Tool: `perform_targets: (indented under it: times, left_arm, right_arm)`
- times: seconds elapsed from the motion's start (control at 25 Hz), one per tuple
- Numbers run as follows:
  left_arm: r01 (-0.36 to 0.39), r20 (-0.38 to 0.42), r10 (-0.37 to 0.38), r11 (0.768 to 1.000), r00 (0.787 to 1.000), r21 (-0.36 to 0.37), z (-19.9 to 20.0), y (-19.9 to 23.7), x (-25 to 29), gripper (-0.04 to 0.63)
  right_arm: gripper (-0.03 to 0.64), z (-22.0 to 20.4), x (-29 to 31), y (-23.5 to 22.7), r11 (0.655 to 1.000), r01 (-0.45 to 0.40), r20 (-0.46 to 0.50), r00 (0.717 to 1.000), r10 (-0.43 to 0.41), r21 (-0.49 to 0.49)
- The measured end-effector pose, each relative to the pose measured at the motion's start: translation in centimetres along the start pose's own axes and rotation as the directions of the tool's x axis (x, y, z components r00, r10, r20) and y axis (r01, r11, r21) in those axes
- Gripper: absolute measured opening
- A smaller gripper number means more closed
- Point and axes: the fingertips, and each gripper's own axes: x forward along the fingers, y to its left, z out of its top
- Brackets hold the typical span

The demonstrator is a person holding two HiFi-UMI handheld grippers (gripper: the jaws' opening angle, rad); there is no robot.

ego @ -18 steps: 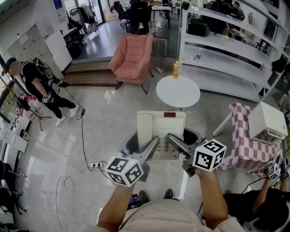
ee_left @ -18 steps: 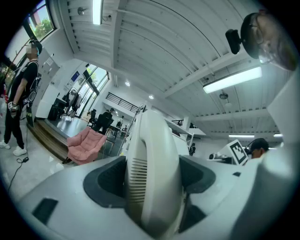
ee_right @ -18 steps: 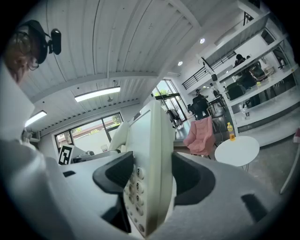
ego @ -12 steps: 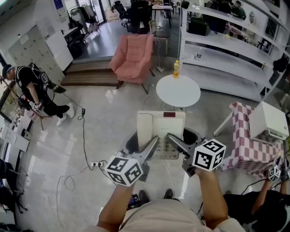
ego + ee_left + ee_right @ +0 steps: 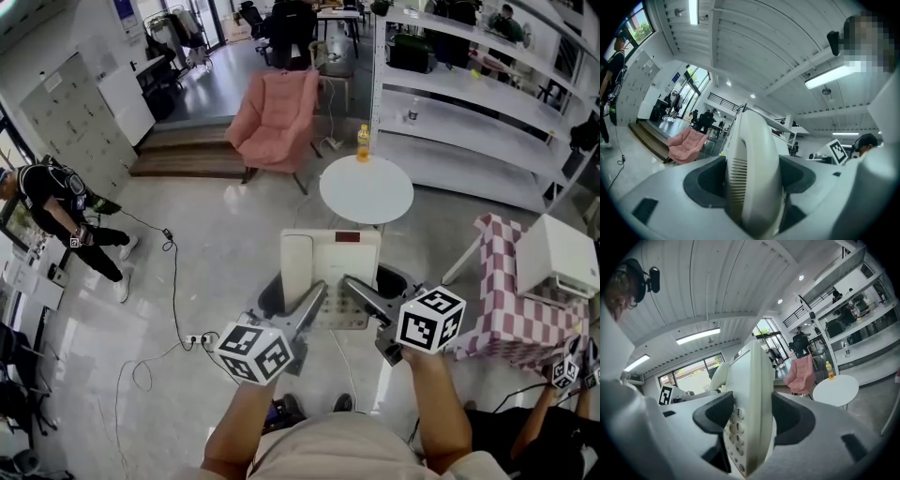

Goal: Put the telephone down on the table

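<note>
A cream desk telephone (image 5: 330, 267) with handset and keypad hangs in the air in front of me, level, carried between both grippers. My left gripper (image 5: 314, 302) is shut on its handset side; in the left gripper view the handset (image 5: 757, 187) fills the gap between the dark pads (image 5: 704, 180). My right gripper (image 5: 360, 294) is shut on the keypad side; the right gripper view shows the telephone (image 5: 754, 394) edge-on with its buttons between the pads (image 5: 792, 420). A round white table (image 5: 367, 189) stands just beyond the telephone.
A yellow bottle (image 5: 363, 142) stands at the round table's far edge. A pink armchair (image 5: 275, 117) is behind it, white shelving (image 5: 469, 103) at right. A checkered-cloth table (image 5: 516, 314) carries a white box (image 5: 555, 253). A cable (image 5: 171, 281) crosses the floor; a person (image 5: 56, 211) walks at left.
The person at the left has walked further toward the left edge. Both grippers and the telephone keep the same pose in the view.
</note>
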Motion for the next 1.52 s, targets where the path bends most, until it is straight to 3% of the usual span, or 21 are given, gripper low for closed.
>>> perform_targets:
  times: [0.32, 0.56, 0.92, 1.52]
  left_arm:
    - [-0.009, -0.008, 0.009, 1.0, 1.0, -0.007, -0.9, -0.3, 2.2, 0.331]
    - [0.025, -0.026, -0.025, 1.0, 0.999, -0.011, -0.6, 1.1, 4.7, 0.331]
    - [0.11, -0.045, -0.111, 0.994, 0.993, -0.016, 1.8, 5.5, 9.8, 0.331]
    - [0.186, -0.082, -0.188, 0.982, 0.979, -0.028, 4.8, 13.2, 16.1, 0.331]
  right_arm:
    - [0.239, 0.2, -0.3, -2.4, 1.0, 0.0, -0.007, 1.0, 0.0, 0.021]
    - [0.241, 1.1, 1.1, -4.4, 0.998, 0.036, 0.002, 0.999, -0.037, 0.044]
    - [0.241, 4.0, 5.7, -7.6, 0.992, 0.117, 0.028, 0.993, -0.118, 0.048]
    - [0.241, 7.3, 13.9, -11.7, 0.978, 0.198, 0.055, 0.978, -0.202, 0.071]
